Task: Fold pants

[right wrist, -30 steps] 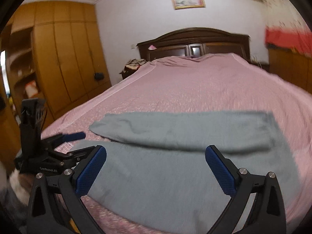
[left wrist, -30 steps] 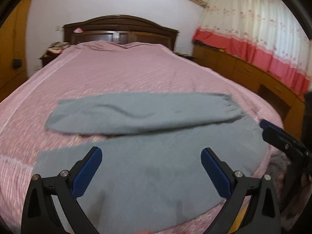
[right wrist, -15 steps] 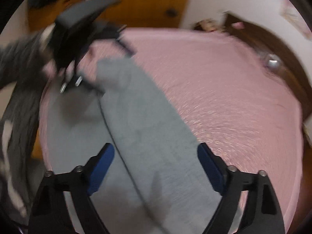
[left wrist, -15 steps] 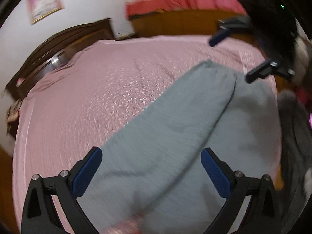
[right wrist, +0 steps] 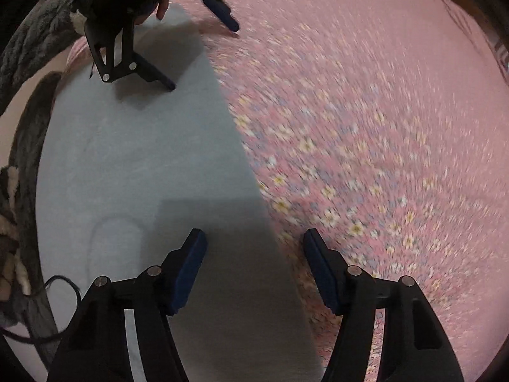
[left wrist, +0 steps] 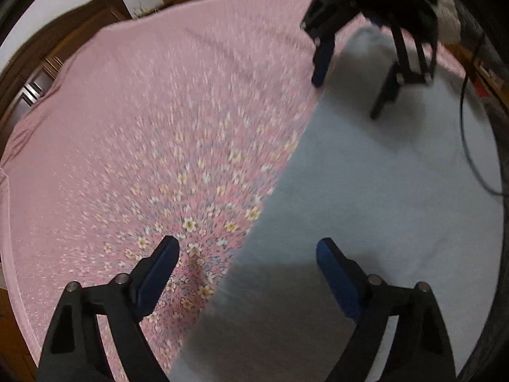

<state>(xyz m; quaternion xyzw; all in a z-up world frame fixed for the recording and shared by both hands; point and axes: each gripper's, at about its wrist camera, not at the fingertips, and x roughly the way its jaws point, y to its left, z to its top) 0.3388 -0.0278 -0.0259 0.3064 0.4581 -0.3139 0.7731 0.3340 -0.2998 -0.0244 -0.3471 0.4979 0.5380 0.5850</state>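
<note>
We are bringing both grippers down over the far long edge of the grey pants, which are lying flat on the pink floral bedspread near the bed's front edge. The left gripper is straddling that edge, one pad over the flowers, the other over grey cloth; its jaws are closing but still wide, pressing on nothing. The right gripper is straddling the same edge further along, jaws also closing, nothing pinched yet. The pants' long axis is running from one gripper toward the other, along the bed's front. Each hand is equally near, so we are judging a two-handed pinch of this edge comes next.
</note>
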